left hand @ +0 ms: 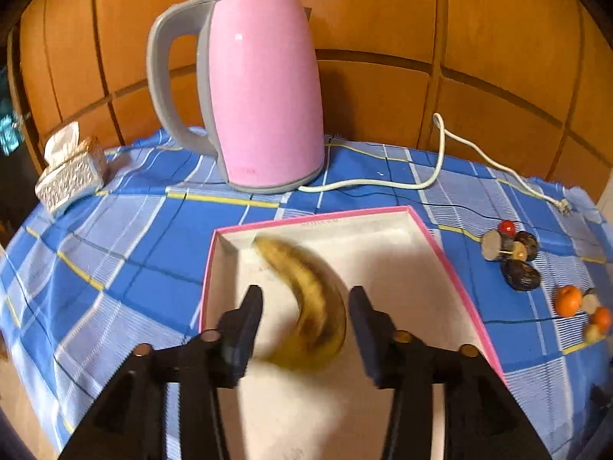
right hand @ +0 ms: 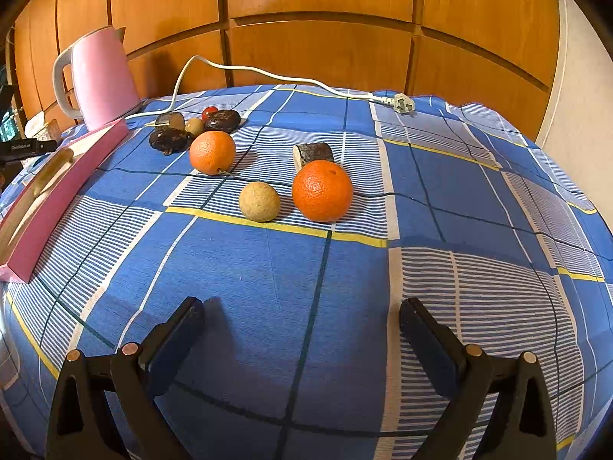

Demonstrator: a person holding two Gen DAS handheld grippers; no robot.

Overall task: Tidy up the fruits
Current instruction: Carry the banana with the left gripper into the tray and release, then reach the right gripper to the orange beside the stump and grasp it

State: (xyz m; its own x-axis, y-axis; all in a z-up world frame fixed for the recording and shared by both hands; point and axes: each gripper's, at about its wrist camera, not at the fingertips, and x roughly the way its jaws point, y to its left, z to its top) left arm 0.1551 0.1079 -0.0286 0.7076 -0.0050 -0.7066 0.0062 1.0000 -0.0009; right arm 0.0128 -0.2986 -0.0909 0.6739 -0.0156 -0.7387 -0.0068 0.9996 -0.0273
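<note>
The banana (left hand: 310,306) is motion-blurred, its near end hidden behind the left gripper (left hand: 306,306). It lies in the pink-rimmed box (left hand: 452,253) between that gripper's parted, untouching jaws. The right gripper (right hand: 302,326) gapes over bare cloth, oranges (right hand: 322,190) farther off.

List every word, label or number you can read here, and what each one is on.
Pink kettle: a faint mark low on its body, too blurred to read.
Pink-edged box: small print along the far inner wall, unreadable.
Black device at the left edge of the right wrist view: small white lettering, too small to read.
Nothing else carries text.
</note>
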